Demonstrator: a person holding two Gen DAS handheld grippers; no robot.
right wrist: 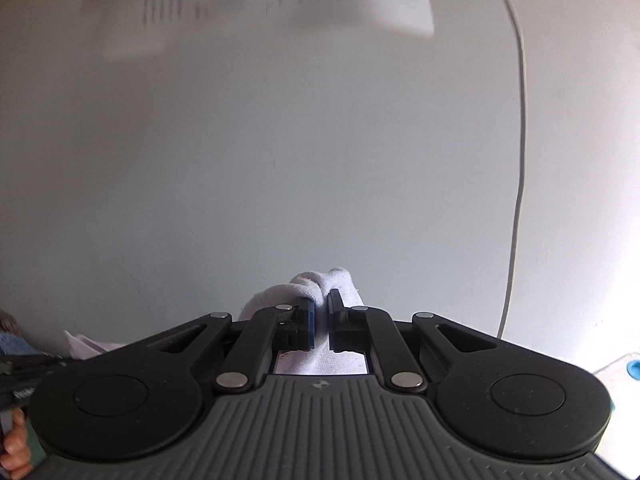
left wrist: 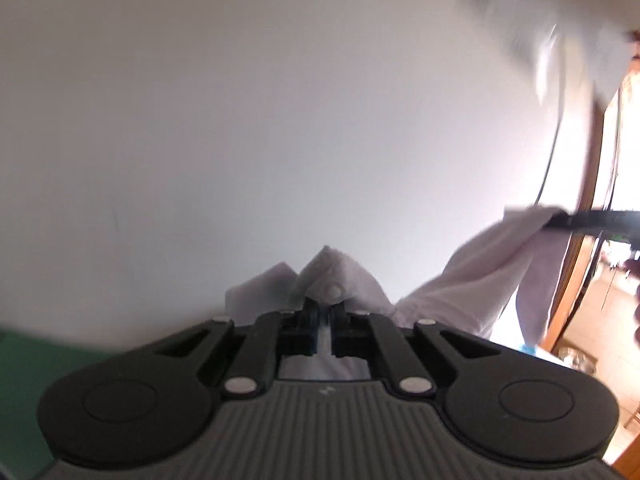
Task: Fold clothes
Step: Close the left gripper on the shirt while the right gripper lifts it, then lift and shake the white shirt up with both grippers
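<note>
White wall [left wrist: 240, 120]; garment [left wrist: 332, 276] between jaws.

One white garment [left wrist: 472, 280], with one snap button [left wrist: 333, 290] visible on it. Two grippers: one left gripper [left wrist: 325, 312] and one right gripper [right wrist: 321, 305], each with two fingers. One cable [right wrist: 519, 160] to the right of the garment. One hand [right wrist: 16, 446] partly visible.

Both wrist cams sit just behind own jaws, tilted up at a pale wall [right wrist: 280, 152]. Shared: white garment [left wrist: 472, 280], close ahead of each.
</note>
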